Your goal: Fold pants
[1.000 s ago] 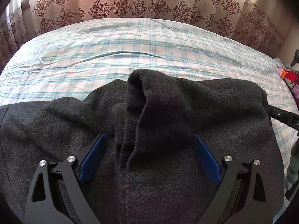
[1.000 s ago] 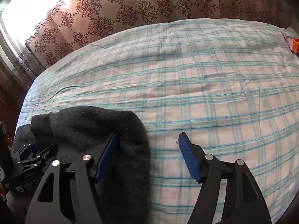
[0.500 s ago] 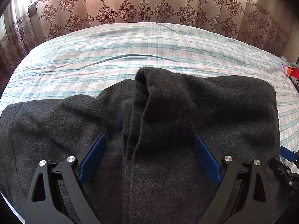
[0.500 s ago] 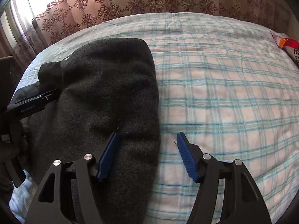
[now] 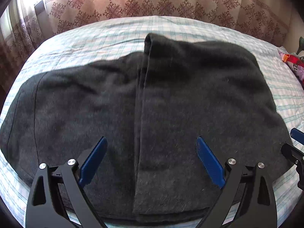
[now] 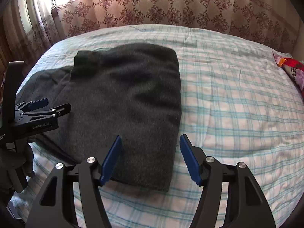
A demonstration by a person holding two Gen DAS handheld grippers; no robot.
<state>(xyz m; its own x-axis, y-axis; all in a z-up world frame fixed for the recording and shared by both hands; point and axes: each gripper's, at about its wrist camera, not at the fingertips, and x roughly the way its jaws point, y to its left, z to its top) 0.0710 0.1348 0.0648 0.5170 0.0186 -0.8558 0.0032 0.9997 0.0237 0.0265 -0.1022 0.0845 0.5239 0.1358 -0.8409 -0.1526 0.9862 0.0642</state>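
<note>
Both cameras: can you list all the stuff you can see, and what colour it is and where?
pants: one, dark grey, folded on the bed, left of middle in the right wrist view
bed sheet: one, white with teal checks, covering the bed
curtain: one, brown with dark red flower patterns, behind the bed
packet: one, red and pink, at the bed's right edge
left gripper: one, black with blue pads, open above the pants
right gripper: one, black with blue pads, open over the pants' right edge
</note>
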